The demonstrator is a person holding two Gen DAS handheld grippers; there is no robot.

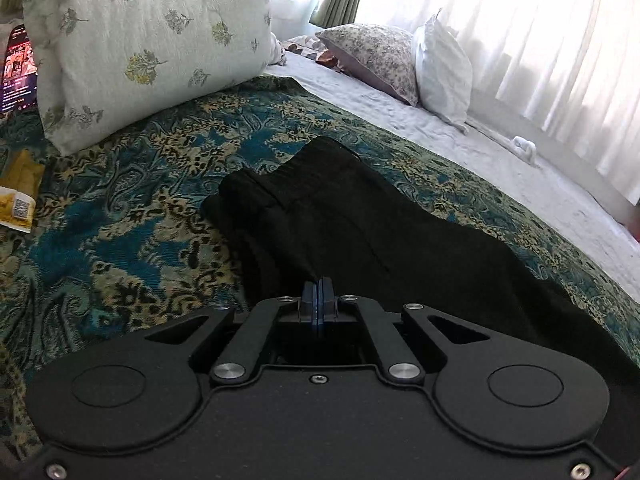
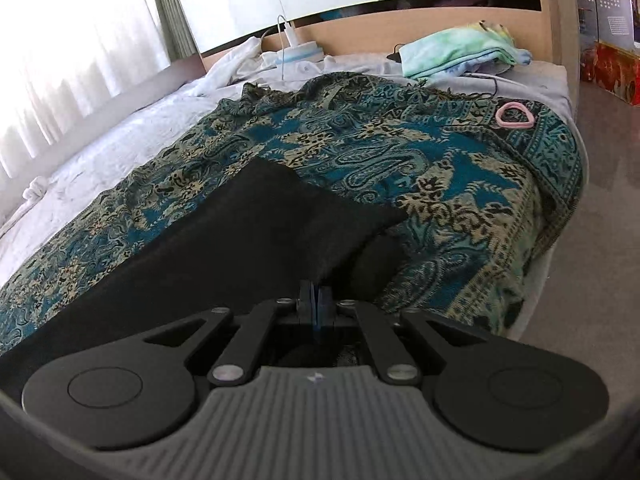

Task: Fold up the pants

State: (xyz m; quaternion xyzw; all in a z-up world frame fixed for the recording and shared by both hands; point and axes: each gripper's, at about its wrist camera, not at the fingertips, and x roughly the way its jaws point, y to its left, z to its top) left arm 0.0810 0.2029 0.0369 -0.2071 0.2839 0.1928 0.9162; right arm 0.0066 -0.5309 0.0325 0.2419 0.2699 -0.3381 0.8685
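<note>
Black pants [image 1: 340, 216] lie on a teal paisley bedspread [image 1: 132, 216], waistband end pointing away in the left wrist view. My left gripper [image 1: 319, 286] is shut at the near edge of the pants, pinching the black fabric. In the right wrist view the leg end of the pants [image 2: 256, 232] lies across the bedspread [image 2: 460, 184]. My right gripper [image 2: 316, 290] is shut on the near edge of the fabric, which lifts slightly over a fold underneath.
A floral pillow [image 1: 140, 48] stands at the left, two more pillows [image 1: 404, 60] by the curtain. A yellow packet [image 1: 20, 196] and a phone [image 1: 18, 68] lie at far left. A pink ring [image 2: 514, 116], folded towels [image 2: 456, 54] and the bed's right edge [image 2: 560, 232] show.
</note>
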